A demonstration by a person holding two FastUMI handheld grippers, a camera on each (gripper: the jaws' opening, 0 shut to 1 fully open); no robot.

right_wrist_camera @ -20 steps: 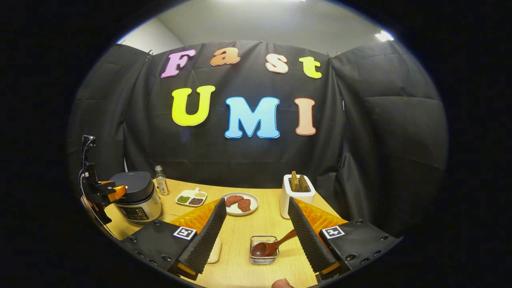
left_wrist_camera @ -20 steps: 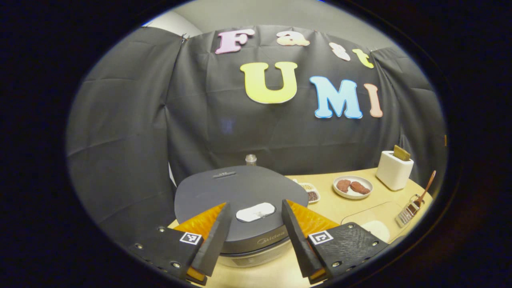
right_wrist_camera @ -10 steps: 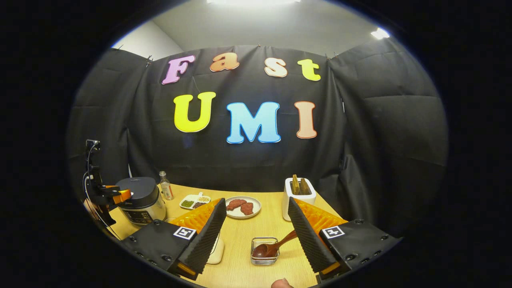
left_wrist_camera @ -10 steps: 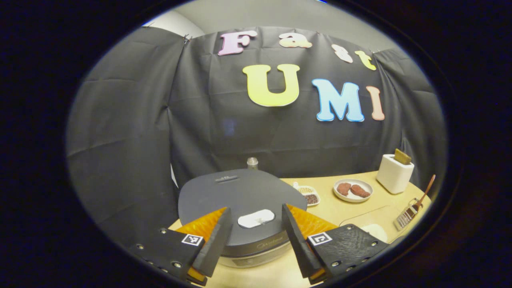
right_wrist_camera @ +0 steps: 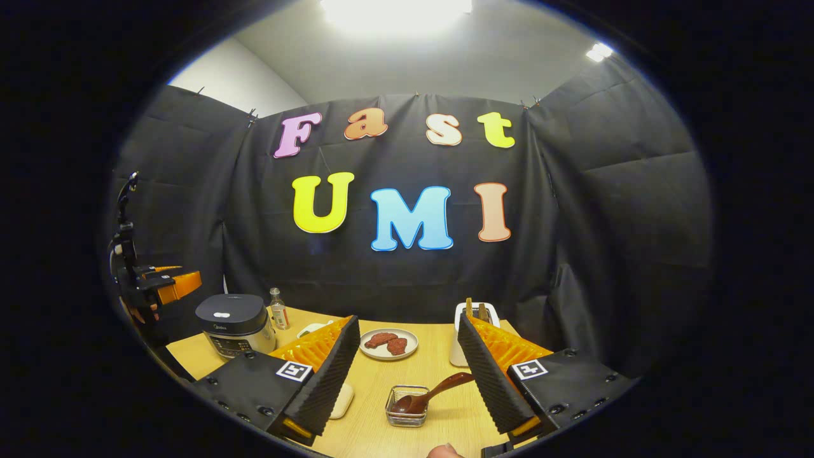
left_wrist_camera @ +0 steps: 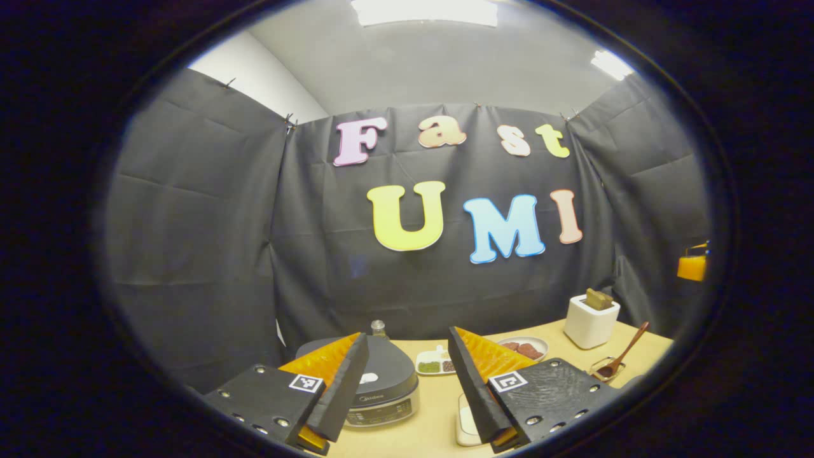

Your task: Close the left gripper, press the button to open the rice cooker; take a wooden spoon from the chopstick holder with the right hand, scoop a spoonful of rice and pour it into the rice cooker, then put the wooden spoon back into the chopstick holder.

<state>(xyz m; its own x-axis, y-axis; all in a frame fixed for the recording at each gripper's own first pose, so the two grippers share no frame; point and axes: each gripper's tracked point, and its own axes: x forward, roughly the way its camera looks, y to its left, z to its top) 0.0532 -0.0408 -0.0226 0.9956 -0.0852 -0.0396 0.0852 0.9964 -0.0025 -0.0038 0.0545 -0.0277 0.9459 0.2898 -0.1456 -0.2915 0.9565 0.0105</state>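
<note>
Rice cooker [left_wrist_camera: 375, 385] lid down, ahead-low of left claw [left_wrist_camera: 407, 388], spread wide, empty, not yet closed for button [left_wrist_camera: 369, 378]. Right claw [right_wrist_camera: 407, 375] agape, empty; wooden spoon [right_wrist_camera: 423, 397] between fingers ahead, leaning in chopstick holder [right_wrist_camera: 407, 415], handle graspable.

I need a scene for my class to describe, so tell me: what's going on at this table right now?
A person holds a gripper in each hand over a table. The left gripper hangs open above the rice cooker, whose lid is shut. The right gripper is open too, above the wooden spoon resting in its small wire holder. Neither gripper touches anything. A plate of food and a toaster stand farther back.
</note>
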